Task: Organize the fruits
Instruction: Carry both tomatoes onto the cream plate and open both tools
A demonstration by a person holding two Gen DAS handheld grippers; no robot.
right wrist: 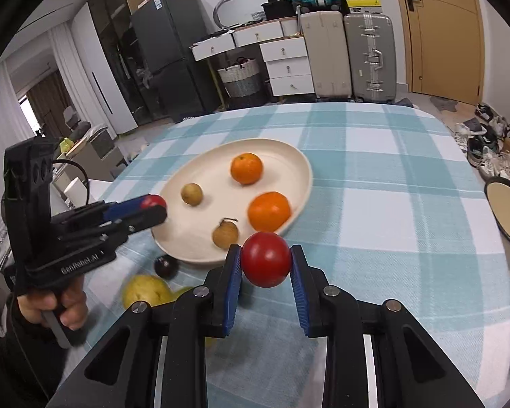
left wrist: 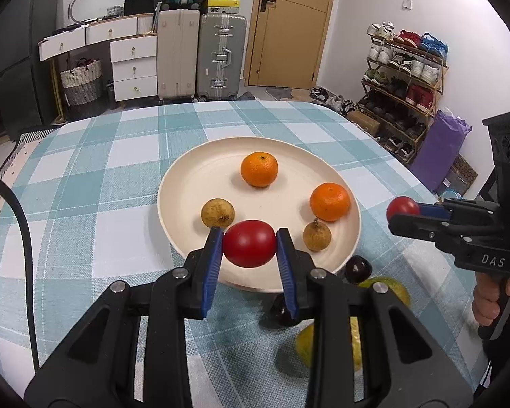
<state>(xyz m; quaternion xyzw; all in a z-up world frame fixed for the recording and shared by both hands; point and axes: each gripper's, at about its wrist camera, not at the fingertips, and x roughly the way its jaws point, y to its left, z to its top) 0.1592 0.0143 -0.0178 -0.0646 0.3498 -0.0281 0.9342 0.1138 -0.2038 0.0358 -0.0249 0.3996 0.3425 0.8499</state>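
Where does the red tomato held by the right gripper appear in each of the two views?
Left wrist view: right edge, the red tomato at the right gripper's tips.
Right wrist view: lower centre, between the blue pads.
Shared landmark: the cream plate.

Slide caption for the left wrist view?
Left gripper holds a red tomato over the plate of oranges.

Two tomatoes [left wrist: 250, 243], two oranges [left wrist: 259, 169], two longans [left wrist: 217, 213], two dark plums [left wrist: 358, 269], two yellow-green fruits [right wrist: 146, 290], one plate [left wrist: 200, 176].
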